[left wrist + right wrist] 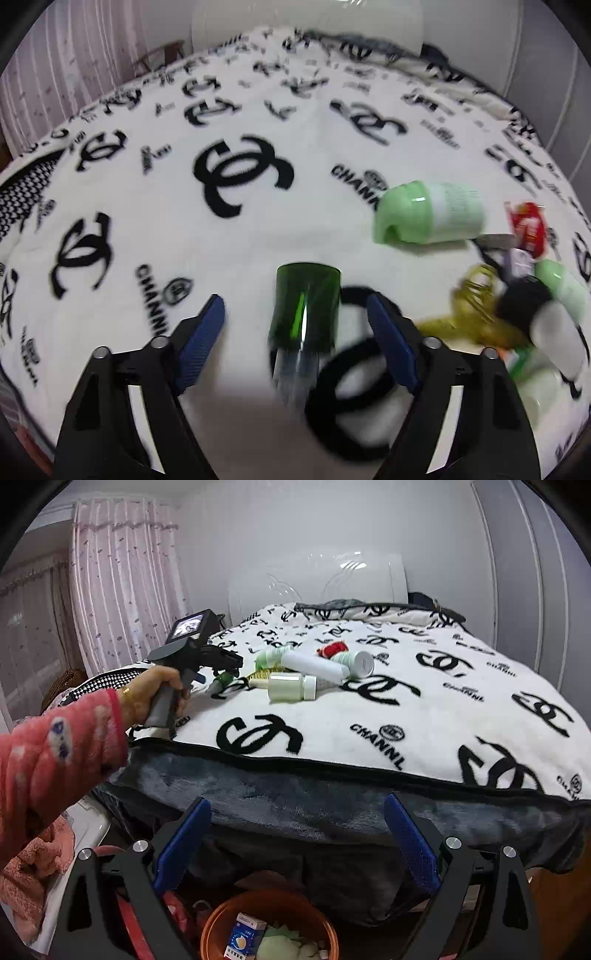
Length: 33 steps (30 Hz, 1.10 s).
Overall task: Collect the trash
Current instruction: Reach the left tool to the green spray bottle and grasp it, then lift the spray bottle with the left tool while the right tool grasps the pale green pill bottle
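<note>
Left claw: blades apart, straddling the dark green bottle on your bed blanket, long axis along the reach. Right claw: apart, empty, above the orange bin; left is nearer.

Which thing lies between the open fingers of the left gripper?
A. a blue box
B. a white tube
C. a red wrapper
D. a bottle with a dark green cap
D: in the left wrist view the bottle with a dark green cap lies between the fingers of the open left gripper.
</note>
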### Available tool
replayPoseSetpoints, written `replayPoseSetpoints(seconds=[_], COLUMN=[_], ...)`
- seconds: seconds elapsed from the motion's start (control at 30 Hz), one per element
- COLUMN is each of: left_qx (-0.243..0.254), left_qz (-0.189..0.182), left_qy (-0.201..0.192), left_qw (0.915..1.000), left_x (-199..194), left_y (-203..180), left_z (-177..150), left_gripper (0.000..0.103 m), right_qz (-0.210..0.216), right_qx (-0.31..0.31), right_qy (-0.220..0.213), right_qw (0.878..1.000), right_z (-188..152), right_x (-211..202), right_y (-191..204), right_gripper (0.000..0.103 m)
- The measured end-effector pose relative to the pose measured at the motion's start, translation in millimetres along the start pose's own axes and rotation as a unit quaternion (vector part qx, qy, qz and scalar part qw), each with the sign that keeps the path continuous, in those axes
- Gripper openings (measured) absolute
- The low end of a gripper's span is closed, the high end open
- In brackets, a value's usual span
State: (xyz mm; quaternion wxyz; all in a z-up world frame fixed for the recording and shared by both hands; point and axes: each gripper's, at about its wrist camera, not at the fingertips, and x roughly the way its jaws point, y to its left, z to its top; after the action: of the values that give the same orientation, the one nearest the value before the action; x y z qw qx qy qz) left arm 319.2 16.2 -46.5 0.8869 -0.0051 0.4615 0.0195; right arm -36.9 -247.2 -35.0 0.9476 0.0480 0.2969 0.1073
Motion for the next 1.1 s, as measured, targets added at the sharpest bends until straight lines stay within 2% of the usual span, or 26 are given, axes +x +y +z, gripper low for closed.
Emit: replayPoseSetpoints(seconds=[0.03,0.1,0.23,0.33,0.43,0.6,0.7,0.87,0.97,1.1], left_qx=[0.000,-0.006,0.005,0.000,0.012,0.028,0.051,0.053,0.068,0.081], left_qz=[0.004,0.001,-0.002,-0.012,-0.003,-0.006,0.006,-0.026,-0.027,-0.030], left_qy=[0.009,0.025,0.014,0.001,-0.010,-0.041,-0.066,-0.101,-0.128,-0.145], left_qw=[0.9999,0.9997,0.9999,0.9999,0.9999,0.9988,0.9965,0.9932,0.9890,0.9857], left_x=[5.4,15.8,11.9,3.4,-4.0,-38.2,-66.4,-122.3,-155.4,-190.8], left_y=[-0.8,-0.4,-0.9,4.0,3.9,3.0,-2.9,-0.9,0.4,3.2], left_z=[0.2,-0.4,-4.3,-9.0,-15.3,-37.4,-61.3,-111.8,-142.5,-180.3], left_gripper=[0.058,0.053,0.037,0.037,0.037,0.037,0.037,0.037,0.037,0.037], right_qz=[0.004,0.006,0.006,0.004,0.006,0.007,0.014,0.013,0.012,0.009], right_qx=[0.004,0.006,0.013,0.018,0.027,0.027,0.025,0.007,-0.005,-0.011], right_qy=[0.006,0.012,0.019,0.023,0.024,0.016,0.008,-0.005,-0.013,-0.023], right_qw=[1.000,1.000,1.000,1.000,0.999,0.999,1.000,1.000,1.000,1.000], right_z=[0.2,0.6,-0.6,-4.2,-7.0,-7.1,-5.2,0.4,4.9,17.3], right_x=[4.3,10.0,17.2,19.1,18.1,8.8,0.9,-7.4,-9.2,-5.4], right_y=[-1.6,-3.9,-8.3,-10.9,-12.9,-9.1,-3.4,10.1,17.7,23.0], right_gripper=[0.093,0.093,0.093,0.093,0.093,0.093,0.093,0.093,0.093,0.096])
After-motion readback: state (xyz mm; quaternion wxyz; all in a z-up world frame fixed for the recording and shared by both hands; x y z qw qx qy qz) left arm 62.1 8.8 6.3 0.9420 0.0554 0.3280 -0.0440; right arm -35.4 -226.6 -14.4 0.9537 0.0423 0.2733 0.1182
